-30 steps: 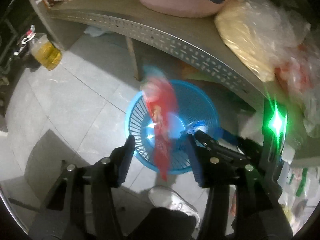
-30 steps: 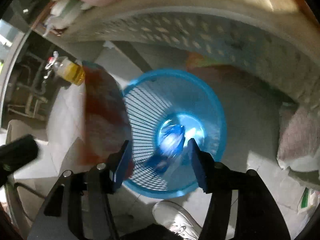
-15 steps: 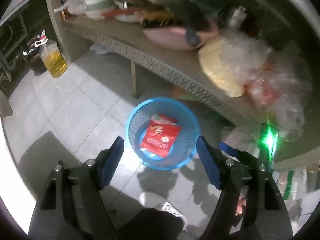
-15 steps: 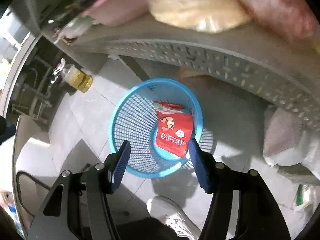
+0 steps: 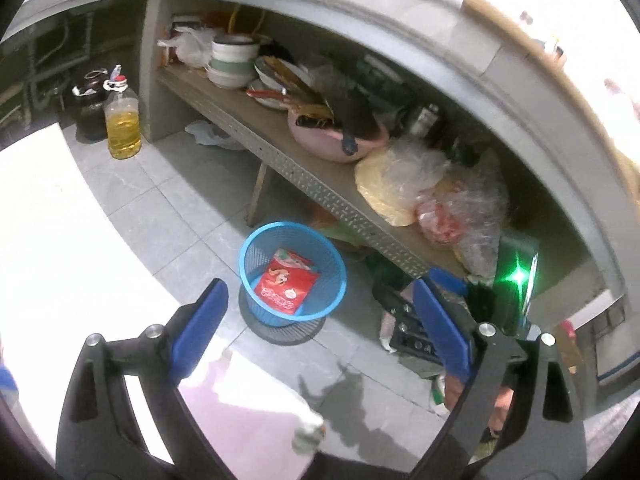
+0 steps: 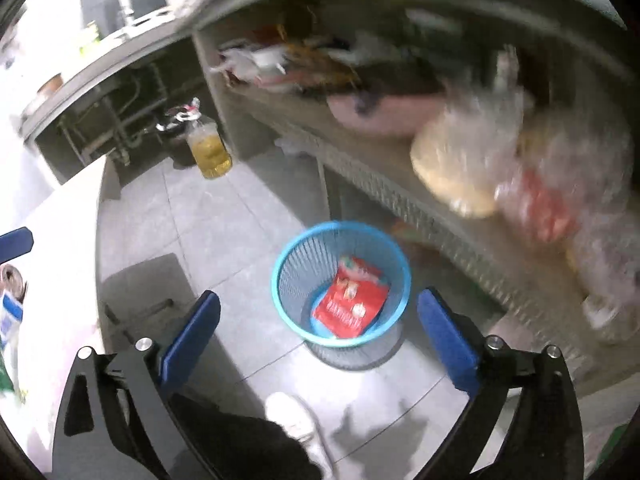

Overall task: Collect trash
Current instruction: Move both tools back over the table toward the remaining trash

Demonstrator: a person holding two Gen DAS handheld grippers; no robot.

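Since the earlier frames: both grippers had lifted up and away from the blue basket (image 5: 293, 273), which looked smaller and farther below; the red snack packet (image 5: 286, 287), a blur falling between the left fingers a second before, lay at rest inside the basket.
Left gripper (image 5: 320, 328): released, with nothing between its blue pads (image 5: 199, 328); the jaws had just been opening to their wide stand.
Right gripper (image 6: 319, 338): likewise released and empty, its jaws having just been opening.
Trash: the red packet (image 6: 351, 303) sat tilted against the basket's (image 6: 341, 279) inner wall, near the bottom, fully below the rim.
Basket: stood on the tiled floor (image 5: 168, 220) just in front of the perforated shelf (image 5: 320, 184).
Step in hand: judged to be the withdrawal after the drop, heading for the next piece of trash.
Doing it well: it seemed wise to keep the jaws wide while moving off, to stay clear of the shelf edge and the bagged goods (image 5: 432, 192) on it, and to settle the view before choosing a target, since the right wrist view was smeared.
Pose: both grippers angled steeply down toward the floor, side by side above the basket; the person's white shoe (image 6: 296, 420) showed below the right one.
Other: an oil bottle (image 5: 122, 126) stood on the floor, well apart from the basket.
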